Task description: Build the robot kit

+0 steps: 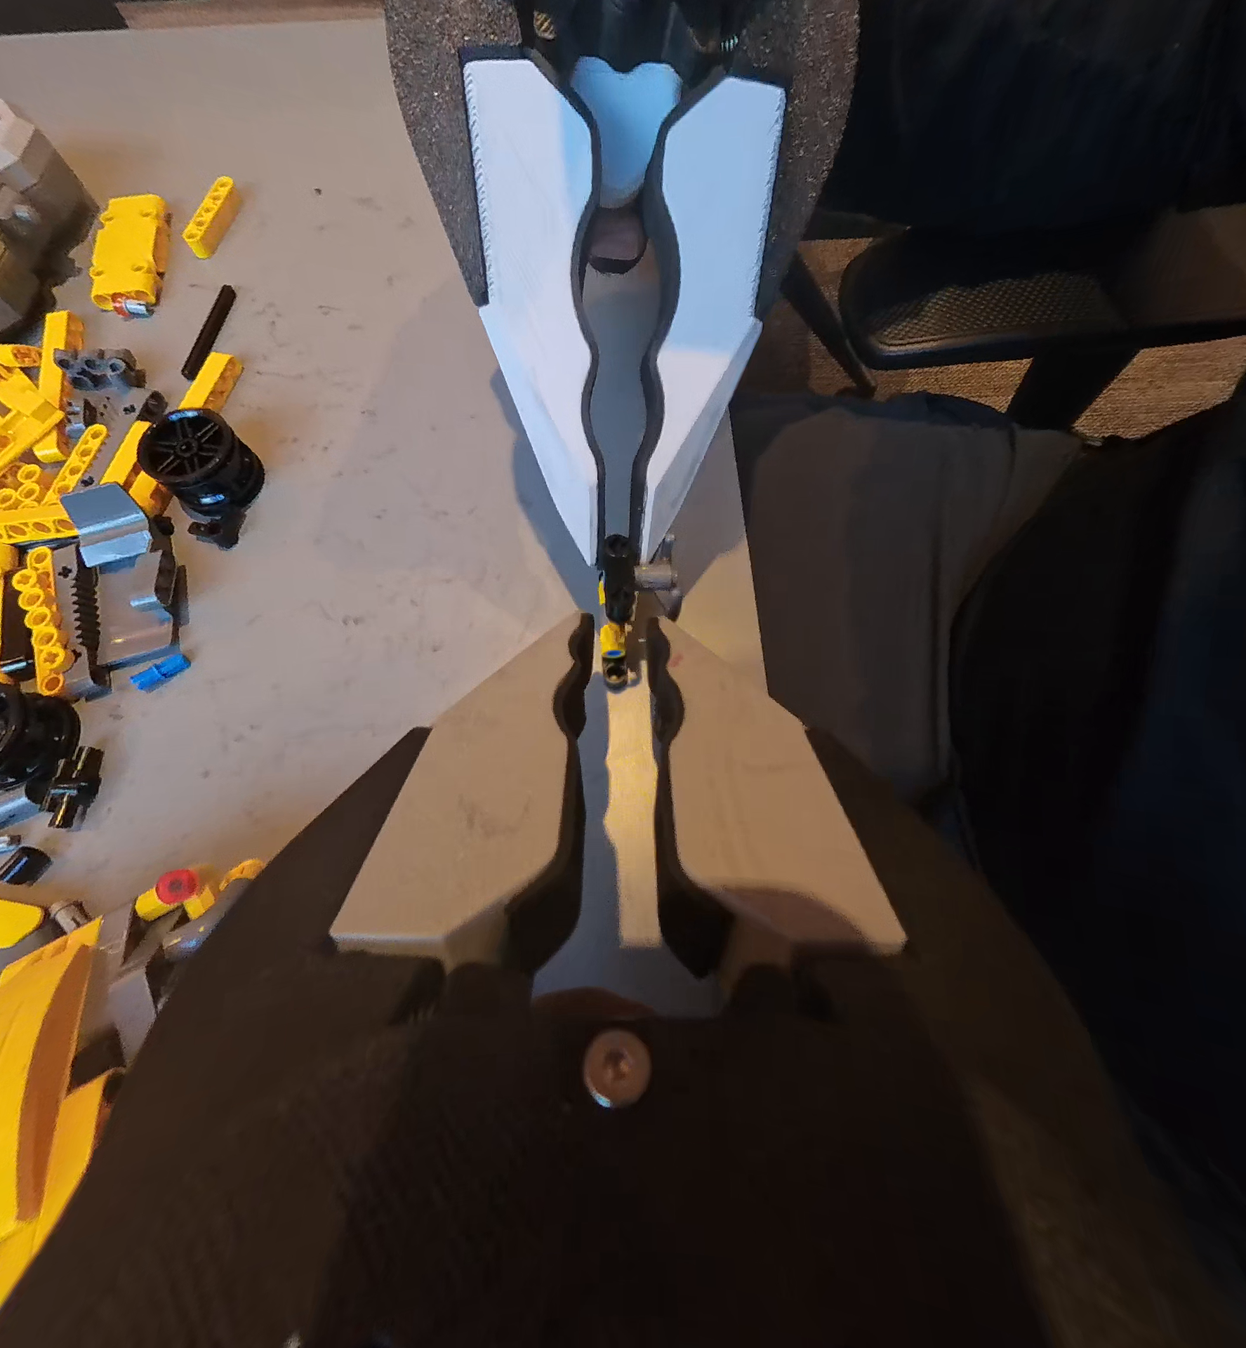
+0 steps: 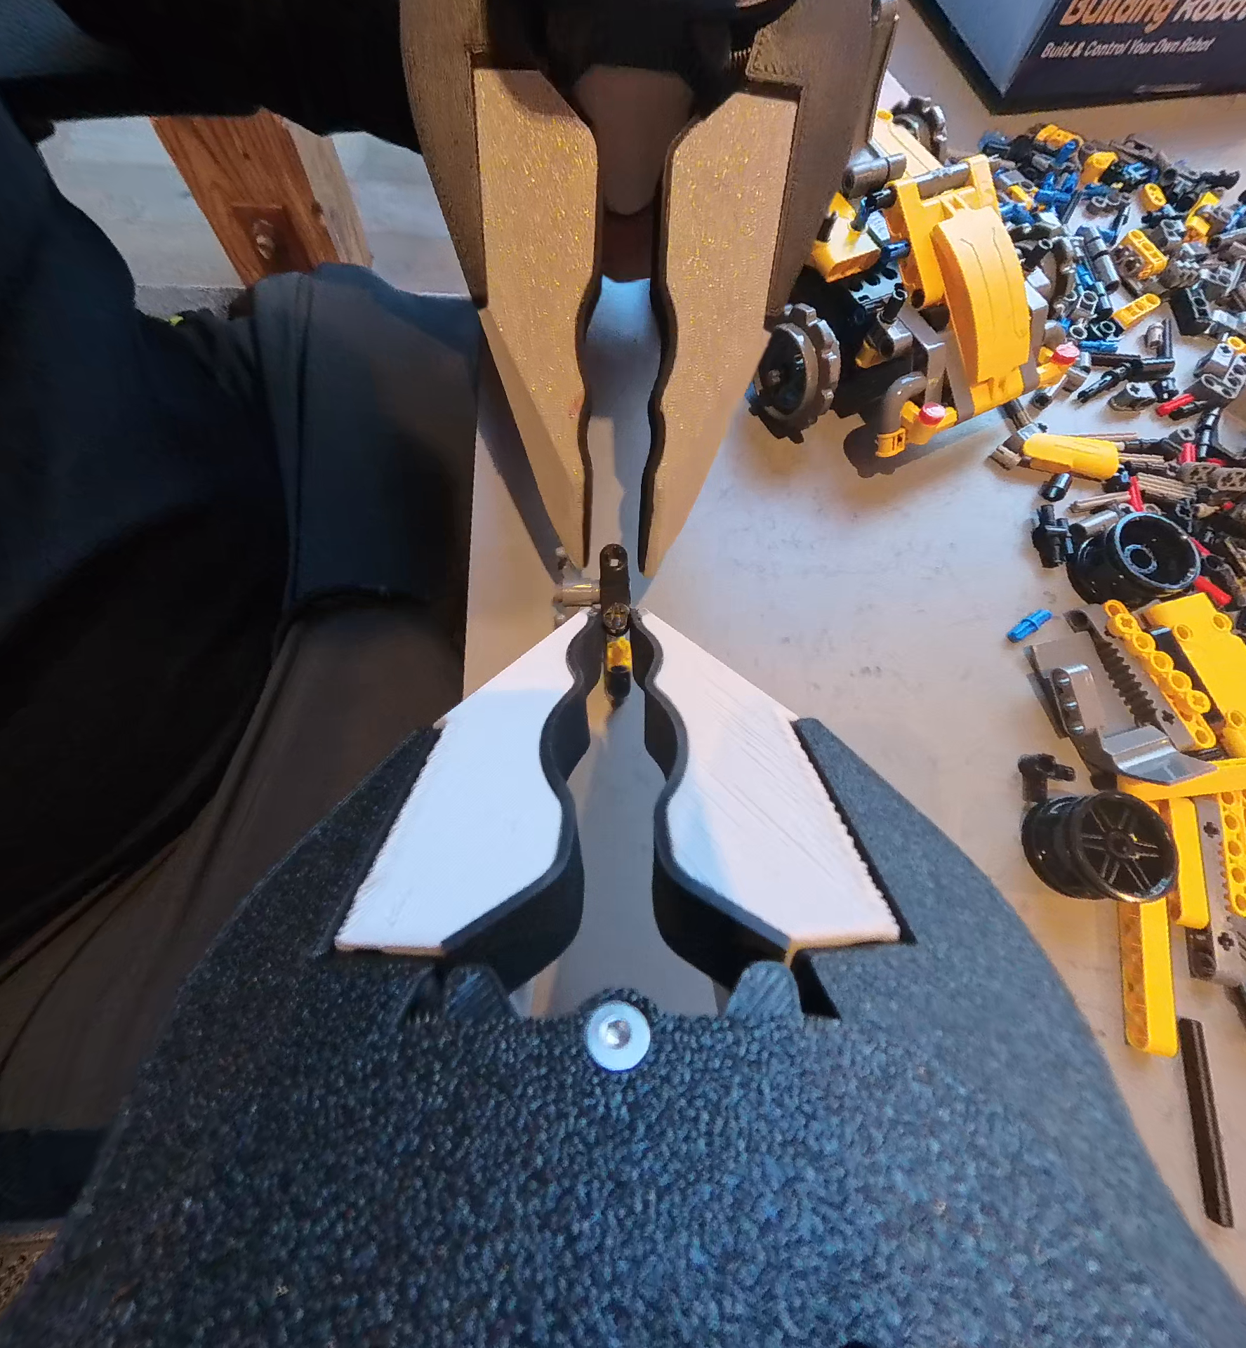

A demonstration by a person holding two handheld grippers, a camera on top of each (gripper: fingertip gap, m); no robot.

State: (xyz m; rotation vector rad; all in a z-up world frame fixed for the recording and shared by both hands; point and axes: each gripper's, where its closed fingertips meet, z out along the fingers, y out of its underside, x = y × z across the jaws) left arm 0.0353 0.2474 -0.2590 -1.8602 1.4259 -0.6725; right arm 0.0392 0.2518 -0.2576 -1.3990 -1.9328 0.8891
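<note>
My two grippers meet tip to tip over the table's edge (image 1: 740, 510). Between the tips is a small upright assembly (image 1: 618, 583): a black connector on top, a yellow-and-black piece (image 1: 614, 645) below, and a grey piece (image 1: 658, 580) sticking out sideways. My right gripper (image 2: 614, 618), with white fingers, is shut on the assembly (image 2: 614, 583). It also shows in the left wrist view (image 1: 621, 558). My left gripper (image 1: 620, 631), with tan fingers, stands narrowly open around the assembly, with slim gaps on both sides. It shows from the front in the right wrist view (image 2: 614, 565).
Loose yellow, black and grey building parts (image 1: 43, 474) and black wheels (image 1: 200, 459) cover the light table (image 1: 386, 583). A part-built yellow vehicle (image 2: 933, 292) and a dark box (image 2: 1130, 44) stand farther back. A person's dark-clothed legs (image 2: 204, 510) and a chair (image 1: 1006, 306) lie off the table's edge. Left and right tips are no more than a few centimetres apart.
</note>
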